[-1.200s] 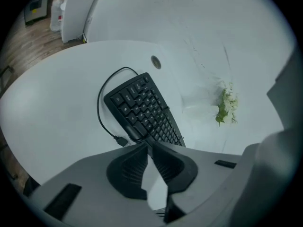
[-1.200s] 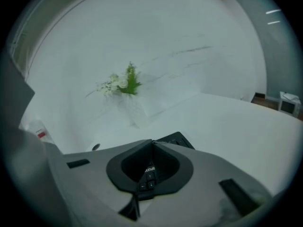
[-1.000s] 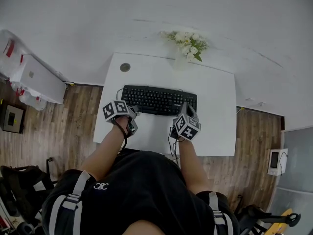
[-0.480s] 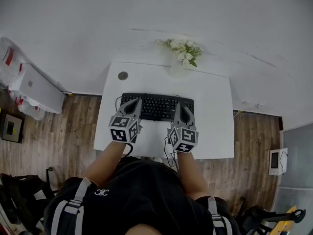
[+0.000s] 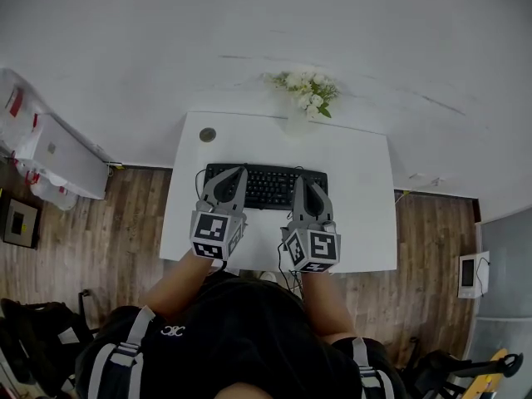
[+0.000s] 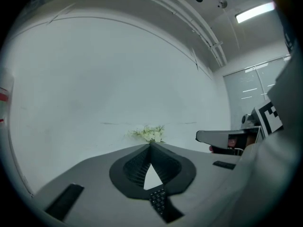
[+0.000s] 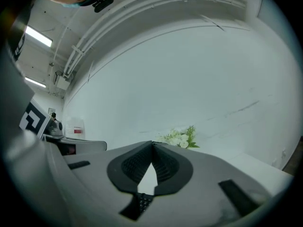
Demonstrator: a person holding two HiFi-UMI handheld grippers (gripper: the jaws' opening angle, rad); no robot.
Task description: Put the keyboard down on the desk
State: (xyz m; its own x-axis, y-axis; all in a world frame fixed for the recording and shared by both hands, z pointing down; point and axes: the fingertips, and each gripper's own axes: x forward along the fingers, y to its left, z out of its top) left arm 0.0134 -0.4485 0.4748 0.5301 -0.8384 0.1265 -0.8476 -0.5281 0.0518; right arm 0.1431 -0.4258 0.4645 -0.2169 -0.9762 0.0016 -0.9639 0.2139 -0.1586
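Note:
The black keyboard (image 5: 268,186) lies flat on the white desk (image 5: 362,198), with its cable trailing off the front edge. My left gripper (image 5: 236,172) hovers above the keyboard's left end, jaws shut with nothing between them. My right gripper (image 5: 301,182) hovers above the right end, likewise shut and empty. Both point forward at the wall. In the left gripper view the closed tips (image 6: 150,144) meet, and a few keys (image 6: 158,200) show below them. The right gripper view shows the same: closed tips (image 7: 152,143) with keys (image 7: 141,202) underneath.
A bunch of white flowers (image 5: 307,90) stands at the desk's back edge against the wall. A round cable hole (image 5: 208,135) sits in the back left corner. On the wooden floor lie a white box (image 5: 51,144) at left and a small device (image 5: 467,274) at right.
Both grippers have come up from the keyboard's front edge and now point forward above it. The keyboard has stayed on the desk.

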